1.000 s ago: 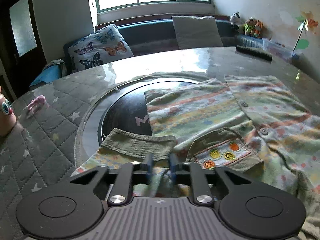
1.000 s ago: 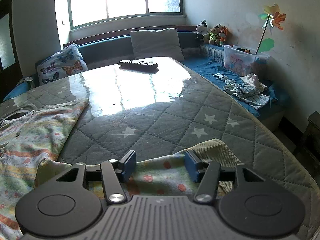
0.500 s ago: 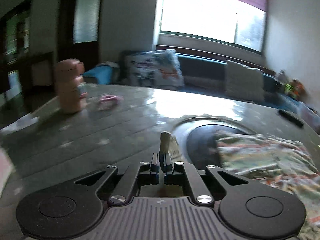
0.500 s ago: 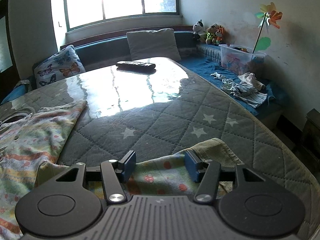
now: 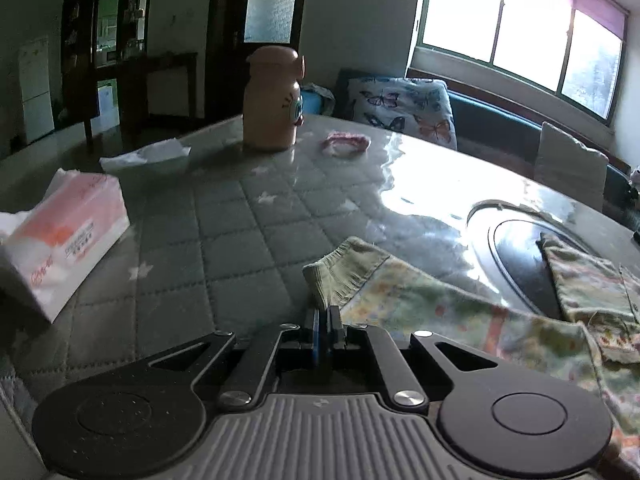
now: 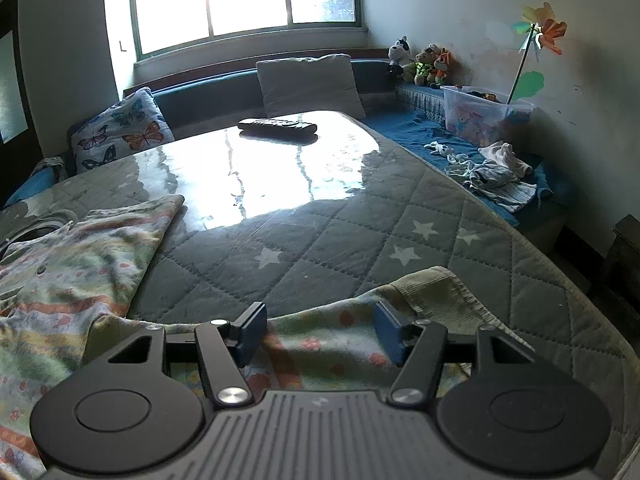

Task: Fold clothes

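A child's patterned shirt (image 5: pixel 460 312) with green ribbed cuffs lies on the quilted table. My left gripper (image 5: pixel 324 320) is shut on the left sleeve's cuff (image 5: pixel 340 276), which is stretched out to the left over the table. In the right wrist view the shirt's body (image 6: pixel 72 264) lies at the left and its other sleeve (image 6: pixel 332 332) runs under my right gripper (image 6: pixel 320 336), which is open above it, with the green cuff (image 6: pixel 436 292) just right of the fingers.
A tissue pack (image 5: pixel 64 236), a loose tissue (image 5: pixel 148 156), a tan bottle (image 5: pixel 272 96) and a pink band (image 5: pixel 346 144) lie left on the table. A round dark inset (image 5: pixel 516 256) sits mid-table. A remote (image 6: pixel 278 126) lies at the far edge. Sofa cushions stand behind.
My left gripper has closed on the left cuff and swung it out to the left, unfolding the sleeve away from the shirt body. The right gripper has stayed open over the right sleeve.
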Demonstrator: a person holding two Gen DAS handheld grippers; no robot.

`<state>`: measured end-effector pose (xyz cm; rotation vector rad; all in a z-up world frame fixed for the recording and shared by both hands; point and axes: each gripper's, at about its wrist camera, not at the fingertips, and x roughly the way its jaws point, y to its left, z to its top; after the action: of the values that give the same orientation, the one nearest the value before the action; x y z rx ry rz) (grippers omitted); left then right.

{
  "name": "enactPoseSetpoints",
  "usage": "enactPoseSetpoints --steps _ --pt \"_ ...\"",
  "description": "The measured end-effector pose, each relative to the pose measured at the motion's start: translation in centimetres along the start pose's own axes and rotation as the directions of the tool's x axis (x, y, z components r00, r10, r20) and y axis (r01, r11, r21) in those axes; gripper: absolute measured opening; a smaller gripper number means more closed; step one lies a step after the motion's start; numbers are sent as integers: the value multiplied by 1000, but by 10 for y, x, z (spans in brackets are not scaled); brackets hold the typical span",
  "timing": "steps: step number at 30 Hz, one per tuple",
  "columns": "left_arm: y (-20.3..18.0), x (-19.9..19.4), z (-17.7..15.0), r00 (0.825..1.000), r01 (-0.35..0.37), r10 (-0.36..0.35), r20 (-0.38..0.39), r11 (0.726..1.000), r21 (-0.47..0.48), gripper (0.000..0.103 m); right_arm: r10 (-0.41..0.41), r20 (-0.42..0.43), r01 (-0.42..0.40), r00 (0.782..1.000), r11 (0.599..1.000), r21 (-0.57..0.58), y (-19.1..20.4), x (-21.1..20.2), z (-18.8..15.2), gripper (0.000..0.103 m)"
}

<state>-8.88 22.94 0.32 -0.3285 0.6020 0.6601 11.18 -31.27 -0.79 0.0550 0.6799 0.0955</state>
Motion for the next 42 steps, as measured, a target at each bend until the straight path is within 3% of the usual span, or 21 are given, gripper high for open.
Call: enactPoseSetpoints --steps 9,11,16,23,26,30,38,42 --pt "5 4 -2 1000 -15 15 -23 1000 0 4 6 10 -6 1000 1000 1 4 1 -3 68" --pt "4 4 0 999 -19 19 -29 1000 12 8 6 10 -6 1000 1000 2 5 2 -2 68" --pt "2 -7 7 1000 -26 26 11 999 30 10 29 0 -29 1000 999 15 3 -2 0 67" --pt "-29 0 25 996 84 -87 15 989 121 10 19 -8 -18 1000 1000 19 -1 -6 -3 67" --pt "-43 19 26 996 90 -90 -10 982 168 10 16 -8 -16 1000 1000 23 -2 -6 -4 67" --pt "-52 46 25 997 71 -61 -55 975 210 10 14 -10 -13 1000 1000 23 -1 -8 -5 68" --pt "-60 66 29 1000 -19 22 -6 958 288 8 -1 -7 2 1000 1000 7 1 -7 -8 70" --pt "-60 70 29 999 -46 41 22 952 304 8 0 -4 0 1000 1000 -12 4 -3 -7 76"
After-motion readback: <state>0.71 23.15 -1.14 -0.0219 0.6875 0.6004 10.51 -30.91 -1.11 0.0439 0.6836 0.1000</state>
